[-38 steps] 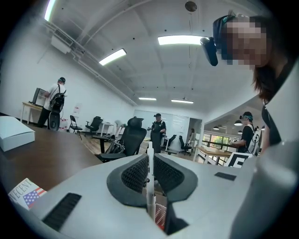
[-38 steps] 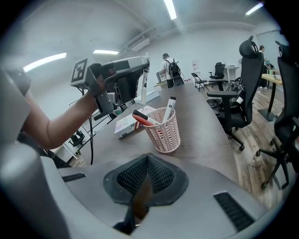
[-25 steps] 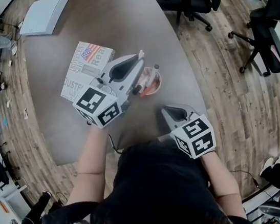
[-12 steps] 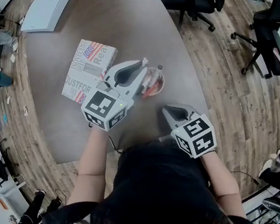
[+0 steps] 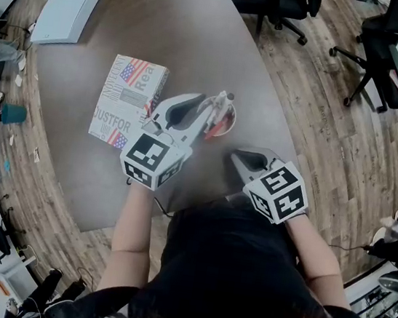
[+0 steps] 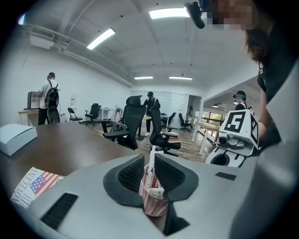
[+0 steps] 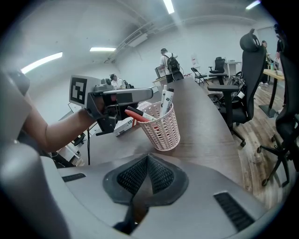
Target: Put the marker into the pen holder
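A pink mesh pen holder (image 5: 223, 126) stands on the dark table (image 5: 173, 26) and has several pens in it, among them an upright white one (image 7: 166, 100). My left gripper (image 5: 216, 107) reaches over its rim. A red-capped marker (image 7: 137, 114) sits between the jaws, slanting down into the holder (image 7: 163, 128). In the left gripper view the marker (image 6: 152, 179) shows in the narrow gap, above the holder (image 6: 154, 205). These jaws are opening, though the pads look still on the marker. My right gripper (image 5: 238, 156) rests shut and empty to the holder's right.
A booklet with a flag print (image 5: 126, 100) lies left of the holder. A white box (image 5: 63, 14) sits at the table's far left. Office chairs (image 5: 273, 0) stand beyond the table's curved right edge. People stand in the background.
My left gripper has moved right and toward the holder, bringing the marker's tip over the rim and into it. The right gripper has stayed still.
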